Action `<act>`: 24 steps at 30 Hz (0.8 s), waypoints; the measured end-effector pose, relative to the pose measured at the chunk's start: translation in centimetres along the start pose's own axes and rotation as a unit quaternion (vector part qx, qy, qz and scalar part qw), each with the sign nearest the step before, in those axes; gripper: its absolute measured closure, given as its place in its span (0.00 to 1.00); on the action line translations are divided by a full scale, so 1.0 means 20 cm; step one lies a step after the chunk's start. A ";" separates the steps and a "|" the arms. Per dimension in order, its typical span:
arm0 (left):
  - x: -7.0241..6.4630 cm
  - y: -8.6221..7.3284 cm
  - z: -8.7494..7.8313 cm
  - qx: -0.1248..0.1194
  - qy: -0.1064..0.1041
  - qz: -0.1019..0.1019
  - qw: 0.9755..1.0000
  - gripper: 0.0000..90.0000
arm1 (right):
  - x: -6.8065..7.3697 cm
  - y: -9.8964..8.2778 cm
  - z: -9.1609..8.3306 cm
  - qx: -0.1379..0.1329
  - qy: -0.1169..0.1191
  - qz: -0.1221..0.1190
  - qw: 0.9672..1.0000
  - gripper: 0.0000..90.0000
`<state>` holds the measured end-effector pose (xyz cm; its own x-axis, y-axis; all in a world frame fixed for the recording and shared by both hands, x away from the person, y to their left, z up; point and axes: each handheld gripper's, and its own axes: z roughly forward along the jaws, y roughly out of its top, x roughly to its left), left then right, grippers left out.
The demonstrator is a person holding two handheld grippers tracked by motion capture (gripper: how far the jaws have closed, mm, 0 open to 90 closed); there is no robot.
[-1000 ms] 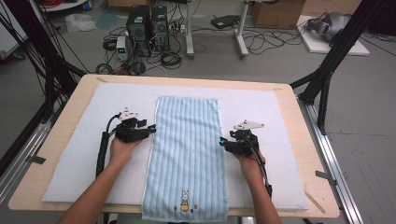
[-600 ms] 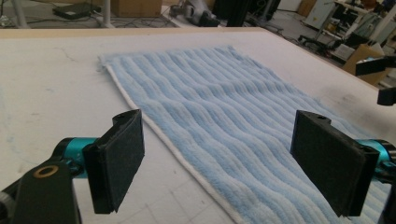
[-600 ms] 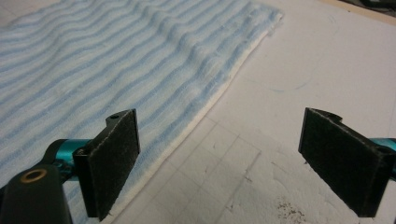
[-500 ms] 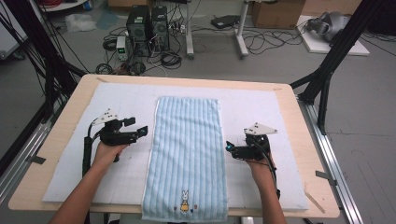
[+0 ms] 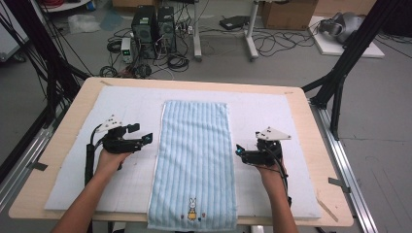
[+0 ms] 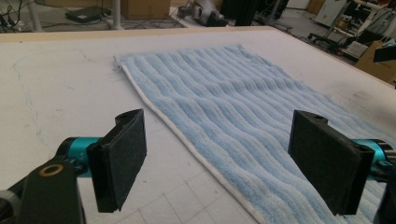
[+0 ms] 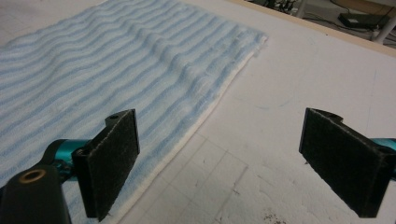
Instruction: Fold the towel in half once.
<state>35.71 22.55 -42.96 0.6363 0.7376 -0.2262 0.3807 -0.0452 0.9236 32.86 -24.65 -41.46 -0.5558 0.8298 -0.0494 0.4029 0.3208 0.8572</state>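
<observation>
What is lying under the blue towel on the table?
The towel lies flat on a white mat, which covers the wooden table. Its near end hangs over the table edge. Whatever lies directly beneath the towel is covered.

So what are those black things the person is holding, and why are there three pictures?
Those are two hand-held grabbing tools. The person holds one in each hand: the left claw and the right claw. Each has two flat black pads that can squeeze together to pinch things.

The big picture comes from a camera up high, looking down at the table. The other two come from little cameras that ride on the tools themselves, so you look along the pads.

On the table lies a white mat, and on it a light blue striped towel, spread flat, with a small bunny picture near the person's end.

Right now nothing is held. Both claws have just opened, and they sit beside the towel's long edges, one on each side, with nothing between the pads.
</observation>
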 end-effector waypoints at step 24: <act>0.06 0.11 0.14 0.048 0.037 -0.024 0.998 0.28 | 0.02 0.00 0.04 0.010 0.017 0.007 1.000 0.13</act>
<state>39.17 21.44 -42.06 0.5655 0.7884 -0.2423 0.4745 -0.0707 0.8774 33.22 -24.07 -41.82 -0.5743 0.8184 -0.0202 0.4248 0.3191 0.8472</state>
